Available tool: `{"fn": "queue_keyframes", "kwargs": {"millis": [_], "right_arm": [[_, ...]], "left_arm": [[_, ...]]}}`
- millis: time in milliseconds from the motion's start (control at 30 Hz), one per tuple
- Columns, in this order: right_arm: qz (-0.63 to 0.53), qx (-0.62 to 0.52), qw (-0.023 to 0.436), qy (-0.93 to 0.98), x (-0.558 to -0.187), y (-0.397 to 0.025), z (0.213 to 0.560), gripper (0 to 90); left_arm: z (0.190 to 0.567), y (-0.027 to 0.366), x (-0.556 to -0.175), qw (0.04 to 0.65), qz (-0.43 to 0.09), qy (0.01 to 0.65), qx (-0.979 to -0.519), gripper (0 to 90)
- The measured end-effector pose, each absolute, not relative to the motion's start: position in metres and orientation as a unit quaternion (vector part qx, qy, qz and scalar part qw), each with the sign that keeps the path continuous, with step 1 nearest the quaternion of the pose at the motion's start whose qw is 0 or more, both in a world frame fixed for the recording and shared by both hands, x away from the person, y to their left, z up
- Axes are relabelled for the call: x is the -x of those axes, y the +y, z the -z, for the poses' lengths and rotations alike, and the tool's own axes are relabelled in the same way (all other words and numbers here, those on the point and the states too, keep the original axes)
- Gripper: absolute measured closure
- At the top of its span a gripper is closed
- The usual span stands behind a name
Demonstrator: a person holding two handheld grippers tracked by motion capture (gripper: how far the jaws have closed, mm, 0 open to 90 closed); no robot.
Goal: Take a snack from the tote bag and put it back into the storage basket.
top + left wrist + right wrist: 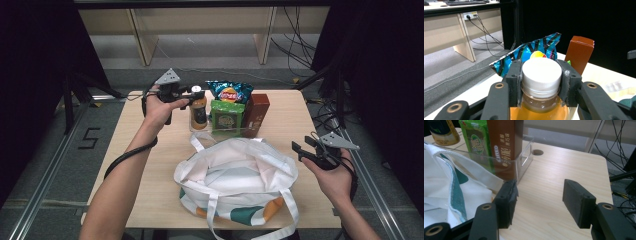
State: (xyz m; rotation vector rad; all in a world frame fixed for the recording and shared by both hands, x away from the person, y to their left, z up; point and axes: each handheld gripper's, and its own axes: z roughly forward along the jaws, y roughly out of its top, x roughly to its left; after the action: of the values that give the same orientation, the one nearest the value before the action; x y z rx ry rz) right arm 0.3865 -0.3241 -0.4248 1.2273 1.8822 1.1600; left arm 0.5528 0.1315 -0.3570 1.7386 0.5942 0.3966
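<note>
Where the row of groceries stands at the far middle of the bench [135, 150], the bottle of amber drink [198, 111] is at its left end, and the left tool [541, 82] is clenched on its white cap [541, 75], one black pad pressed against each side of the cap. Just right of the bottle stands a green box [227, 115], then a brown carton [256, 114] at the right end, with a blue chip bag [231, 91] leaning behind them; in the right gripper view the green box and brown carton sit inside a clear plastic bin [525, 155]. Nearer, in the middle of the bench, a white tote bag [235, 175] with green and orange patches lies with its mouth wide and its straps trailing toward the near edge. At the right edge of the bench the right tool [537, 202] hangs released, its jaws well apart over bare wood, just beside the bag.
</note>
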Motion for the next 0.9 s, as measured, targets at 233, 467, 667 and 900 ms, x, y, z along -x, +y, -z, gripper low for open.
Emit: {"fn": "queue_keyframes", "kwargs": {"millis": [233, 467, 667, 900], "right_arm": [[-0.439, -0.468, 0.295, 0.708, -0.386, -0.323, 0.426, 45.5], [-0.437, -0.469, 0.298, 0.708, -0.386, -0.323, 0.425, 45.5], [-0.438, -0.459, 0.303, 0.711, -0.387, -0.325, 0.426, 45.5], [-0.436, -0.466, 0.299, 0.709, -0.386, -0.323, 0.427, 45.5]], "left_arm": [[0.36, 0.132, -0.554, 0.588, -0.171, 0.259, -0.747, 58.8], [0.364, 0.132, -0.556, 0.586, -0.169, 0.262, -0.748, 58.8], [0.368, 0.131, -0.557, 0.584, -0.165, 0.266, -0.749, 58.8], [0.371, 0.132, -0.558, 0.583, -0.164, 0.267, -0.75, 58.8]]}}
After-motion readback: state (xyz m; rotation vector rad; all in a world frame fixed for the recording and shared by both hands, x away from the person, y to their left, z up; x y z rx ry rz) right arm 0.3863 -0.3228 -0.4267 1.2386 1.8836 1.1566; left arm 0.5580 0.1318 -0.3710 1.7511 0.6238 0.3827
